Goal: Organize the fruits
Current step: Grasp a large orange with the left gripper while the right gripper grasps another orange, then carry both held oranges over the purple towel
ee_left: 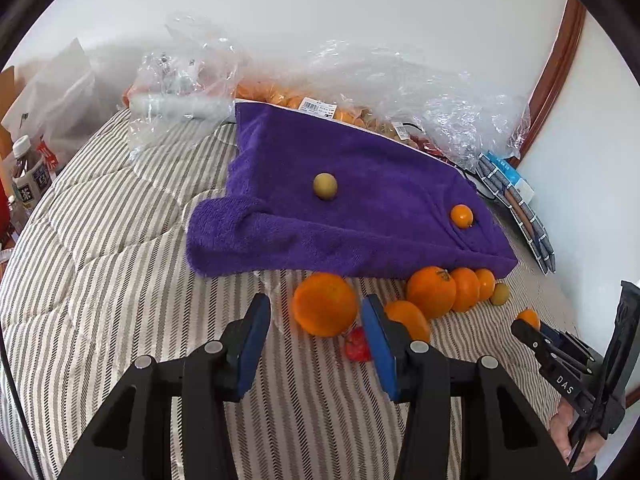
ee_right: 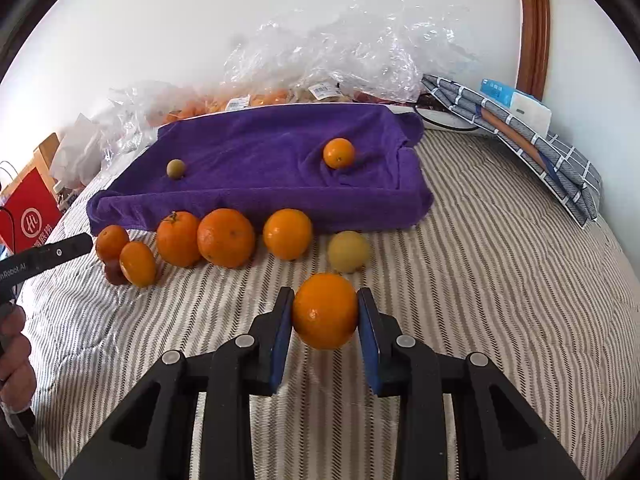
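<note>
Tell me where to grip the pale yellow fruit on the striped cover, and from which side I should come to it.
Probably across its widest middle, since the pale yellow fruit is round and offers no handle. Come from above: the purple towel lies behind it and an orange sits close beside it.

Both views bright, evenly lit by soft daylight; no source visible. White wall (ee_left: pixel 360 8) near overexposed along top of frame. Shadows faint, soft under towel (ee_right: pixel 260 160). Glare on plastic bags (ee_right: pixel 340 52). Strong fisheye bending, dark vignette at corners. Slight softness on orange (ee_left: pixel 325 304), lower centre, left view.
</note>
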`<state>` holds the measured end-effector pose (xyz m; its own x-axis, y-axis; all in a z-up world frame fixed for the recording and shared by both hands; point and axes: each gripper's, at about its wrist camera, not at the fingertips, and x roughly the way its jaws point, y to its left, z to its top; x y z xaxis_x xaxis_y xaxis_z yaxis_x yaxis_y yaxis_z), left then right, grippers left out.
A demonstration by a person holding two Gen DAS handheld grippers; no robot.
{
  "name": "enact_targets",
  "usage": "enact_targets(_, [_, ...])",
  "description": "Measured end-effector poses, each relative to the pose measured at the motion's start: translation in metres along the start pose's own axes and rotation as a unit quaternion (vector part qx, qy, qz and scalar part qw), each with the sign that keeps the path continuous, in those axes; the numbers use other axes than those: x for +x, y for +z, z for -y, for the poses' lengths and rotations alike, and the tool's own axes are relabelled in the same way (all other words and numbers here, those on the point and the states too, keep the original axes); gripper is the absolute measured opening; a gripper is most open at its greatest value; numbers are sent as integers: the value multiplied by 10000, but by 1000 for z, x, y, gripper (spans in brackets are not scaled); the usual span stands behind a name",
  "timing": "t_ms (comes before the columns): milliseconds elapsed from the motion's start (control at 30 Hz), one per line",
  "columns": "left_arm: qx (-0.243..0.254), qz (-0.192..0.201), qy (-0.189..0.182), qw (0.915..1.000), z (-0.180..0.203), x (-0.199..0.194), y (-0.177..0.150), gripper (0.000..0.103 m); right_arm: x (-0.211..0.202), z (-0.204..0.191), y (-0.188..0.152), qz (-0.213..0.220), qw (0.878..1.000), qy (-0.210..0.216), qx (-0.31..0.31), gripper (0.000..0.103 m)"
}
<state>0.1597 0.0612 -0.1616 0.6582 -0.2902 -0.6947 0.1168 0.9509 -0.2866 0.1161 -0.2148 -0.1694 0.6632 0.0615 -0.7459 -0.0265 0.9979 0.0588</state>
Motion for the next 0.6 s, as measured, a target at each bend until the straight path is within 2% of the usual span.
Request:
enact_targets(100, [-49, -264, 215, 9994, 5, 15, 5, 46, -1, 10, -2, 20, 9999, 44, 149, 31])
enact_targets(267, [-183, -576, 242, 9979, 6, 31, 7, 48, 2, 16, -3, 1, 9994, 200, 281, 31])
enact_targets(467, [-10, -763, 423, 9962, 14, 44, 9, 48, 4, 17, -4, -27, 9991, 224, 356, 31])
enact_targets(600, [55, -603, 476, 9970, 14, 44, 7, 45, 3, 20, -5, -31, 9989, 217, 416, 31])
